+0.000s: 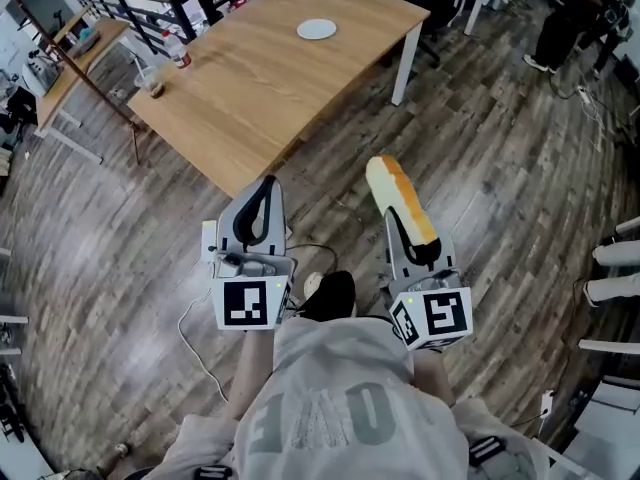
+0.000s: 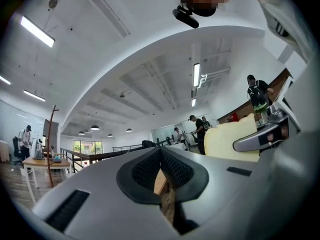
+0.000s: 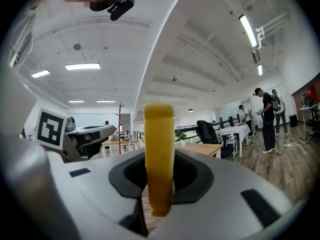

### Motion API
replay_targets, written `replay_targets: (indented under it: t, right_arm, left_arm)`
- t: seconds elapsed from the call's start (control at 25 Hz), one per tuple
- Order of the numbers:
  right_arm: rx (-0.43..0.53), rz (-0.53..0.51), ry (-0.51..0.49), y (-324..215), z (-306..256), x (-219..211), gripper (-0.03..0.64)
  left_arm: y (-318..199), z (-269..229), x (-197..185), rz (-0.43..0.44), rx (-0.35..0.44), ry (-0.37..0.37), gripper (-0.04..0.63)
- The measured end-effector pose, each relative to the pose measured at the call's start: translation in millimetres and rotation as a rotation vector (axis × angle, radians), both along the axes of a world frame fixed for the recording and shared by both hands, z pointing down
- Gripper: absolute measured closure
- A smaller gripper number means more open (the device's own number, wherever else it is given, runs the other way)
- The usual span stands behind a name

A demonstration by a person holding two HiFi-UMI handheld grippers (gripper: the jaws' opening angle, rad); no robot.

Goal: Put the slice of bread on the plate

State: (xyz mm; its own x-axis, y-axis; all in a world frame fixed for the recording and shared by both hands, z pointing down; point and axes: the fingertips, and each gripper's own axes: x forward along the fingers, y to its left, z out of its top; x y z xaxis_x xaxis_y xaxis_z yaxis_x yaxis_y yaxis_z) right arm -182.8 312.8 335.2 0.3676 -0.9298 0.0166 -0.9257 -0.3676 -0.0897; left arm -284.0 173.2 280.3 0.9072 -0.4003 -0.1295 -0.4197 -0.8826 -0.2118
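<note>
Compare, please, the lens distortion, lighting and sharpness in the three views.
Head view: even light and sharp, but the wide lens curves the floor boards toward the edges. Left gripper view: strong fisheye, black corners, ceiling lamps blown out. Right gripper view: same fisheye and dark corners; the slice of bread, close to the lens, looks slightly soft.

The place is an open-plan office. A wooden table (image 1: 260,78) stands on plank floor (image 1: 500,168); white desks (image 3: 237,130), a black swivel chair (image 3: 206,130); ceiling strip lights (image 3: 248,26).
</note>
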Motion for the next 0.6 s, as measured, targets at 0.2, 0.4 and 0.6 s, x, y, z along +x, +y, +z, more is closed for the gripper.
replay_targets:
  t: [0.2, 0.4, 0.6]
  right_arm:
    - [-0.013, -0.007, 0.0, -9.6, 6.3, 6.7, 0.526]
    - [-0.038, -0.018, 0.014, -43.2, 13.9, 14.6, 0.526]
    - [-0.047, -0.013, 0.048, -71.0, 8.8, 45.3, 0.525]
  left_arm:
    - [-23.4, 1.8, -12.4, -0.059, -0.011, 0.026, 0.588]
    - [-52.2, 15.6, -0.1, -0.066, -0.036, 0.033, 0.588]
    - [-66.3, 11.7, 41.5, 0.019, -0.021, 0.099, 0.588]
